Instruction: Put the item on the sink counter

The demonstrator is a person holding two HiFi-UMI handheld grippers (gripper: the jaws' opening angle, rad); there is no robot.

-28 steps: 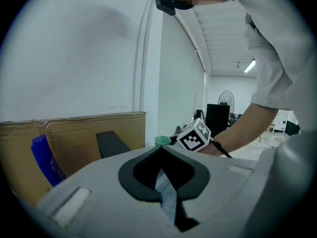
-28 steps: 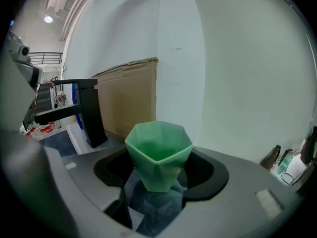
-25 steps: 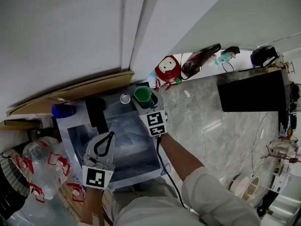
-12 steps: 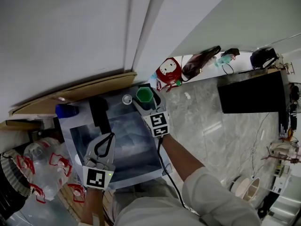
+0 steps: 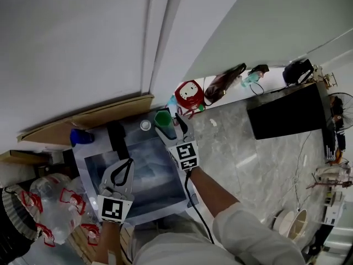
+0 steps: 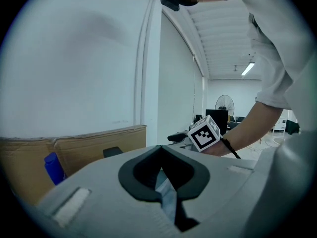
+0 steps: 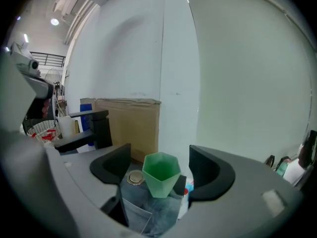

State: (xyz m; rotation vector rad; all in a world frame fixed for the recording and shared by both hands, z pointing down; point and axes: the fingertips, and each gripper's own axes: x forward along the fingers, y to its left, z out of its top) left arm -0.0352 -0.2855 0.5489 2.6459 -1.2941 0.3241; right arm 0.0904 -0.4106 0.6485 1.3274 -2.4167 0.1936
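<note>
1. Right gripper: has just been opening; jaws spread wide, green cup between them, touching neither.
2. Cup: stands upright on the sink counter, beside a metal disc.
3. Left gripper: pinched together, holds nothing.
4. Past the right jaw: something red and blue, mostly hidden.

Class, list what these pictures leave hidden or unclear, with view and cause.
- Blue plastic bottle: left gripper view, lower part behind the grey body of the left claw.
- Black tap: left gripper view, only its top shows above that body.
- Red round object: head view, too small to identify.
</note>
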